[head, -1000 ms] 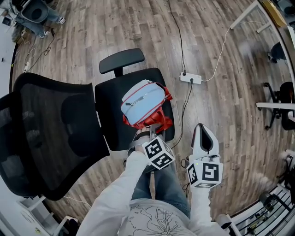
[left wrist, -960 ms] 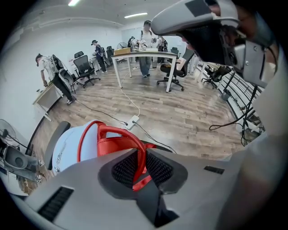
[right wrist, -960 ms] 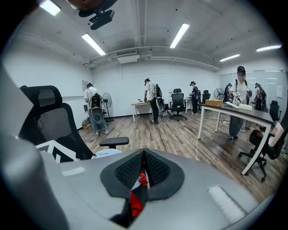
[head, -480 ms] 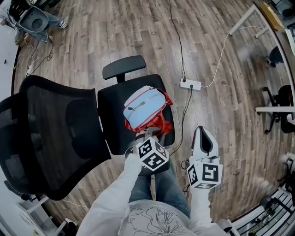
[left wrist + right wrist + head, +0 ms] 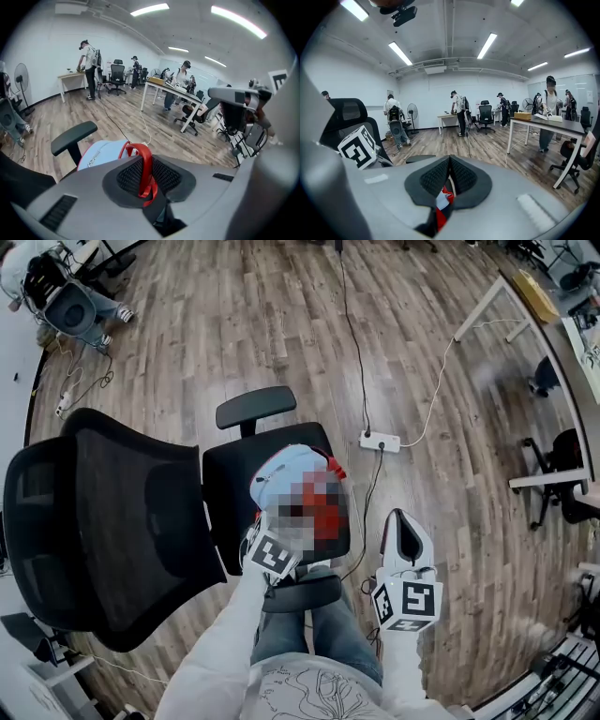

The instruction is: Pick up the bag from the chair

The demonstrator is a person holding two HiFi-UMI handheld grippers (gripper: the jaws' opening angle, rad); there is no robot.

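The left hand-held gripper was clenched on the red strap of the light-blue bag, which sat toward the right edge of the counter, a black chair seat. The right hand-held gripper hung closed and empty beyond that edge. A straight, steady lift, with the strap deep between the pads, would likely avoid swinging.

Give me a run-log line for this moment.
phase: grasp | left gripper: shut on red handle | bag: light blue, at chair seat | right gripper: shut, apart from bag
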